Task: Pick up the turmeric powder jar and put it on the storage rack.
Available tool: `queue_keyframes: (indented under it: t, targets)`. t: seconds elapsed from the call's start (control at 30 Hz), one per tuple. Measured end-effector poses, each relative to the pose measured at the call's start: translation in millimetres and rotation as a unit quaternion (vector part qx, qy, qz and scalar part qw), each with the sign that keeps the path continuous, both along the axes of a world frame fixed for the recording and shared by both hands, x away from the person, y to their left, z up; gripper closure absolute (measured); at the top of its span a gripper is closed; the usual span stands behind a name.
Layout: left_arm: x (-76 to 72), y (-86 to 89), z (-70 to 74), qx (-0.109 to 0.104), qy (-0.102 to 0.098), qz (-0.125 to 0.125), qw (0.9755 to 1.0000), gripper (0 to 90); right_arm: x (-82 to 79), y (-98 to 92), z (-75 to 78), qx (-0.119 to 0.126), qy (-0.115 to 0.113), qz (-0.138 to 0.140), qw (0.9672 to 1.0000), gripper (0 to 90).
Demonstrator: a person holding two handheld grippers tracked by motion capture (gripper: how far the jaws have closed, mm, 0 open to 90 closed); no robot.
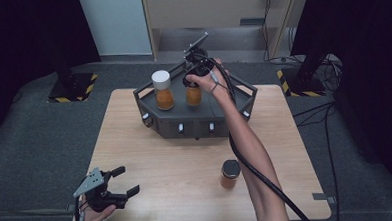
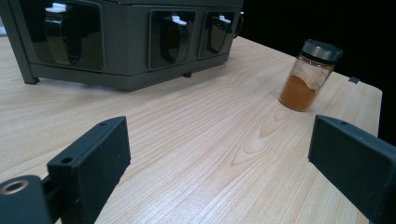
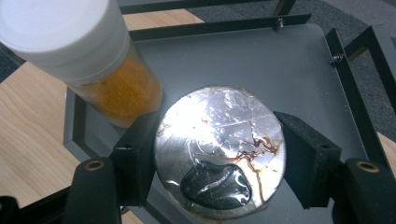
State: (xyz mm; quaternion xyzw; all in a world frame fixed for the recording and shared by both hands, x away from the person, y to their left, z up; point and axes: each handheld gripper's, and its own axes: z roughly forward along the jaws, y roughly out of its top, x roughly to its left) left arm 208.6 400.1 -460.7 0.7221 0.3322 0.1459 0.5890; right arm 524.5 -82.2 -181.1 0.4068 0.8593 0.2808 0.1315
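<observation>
Foil-sealed spice jar sits on the grey rack, right gripper jaws clamped on its rim from above. White-capped jar just beside: likely bumped if the grip twists. Left gripper gapes empty near the table edge; black-lidded jar stands apart.

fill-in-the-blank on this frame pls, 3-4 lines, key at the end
1. The jar beside the foil-topped jar on the dark rack has a ____ cap.
2. The right gripper has a jaw on each side of the ____-topped jar.
3. The black-lidded jar stands on the wooden ____.
4. The left gripper, near the table's front edge, is ____.

Missing words: white; foil; table; open
</observation>
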Motion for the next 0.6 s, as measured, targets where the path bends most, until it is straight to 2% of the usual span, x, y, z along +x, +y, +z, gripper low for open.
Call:
queue_keyframes:
  t: [0.6]
  targets:
    - [0.2, -0.2, 0.1, 0.001, 0.0, -0.001, 1.0, 4.6, 9.2, 1.8, -14.8, -0.004, 0.008, -0.008, 0.9999, 34.6]
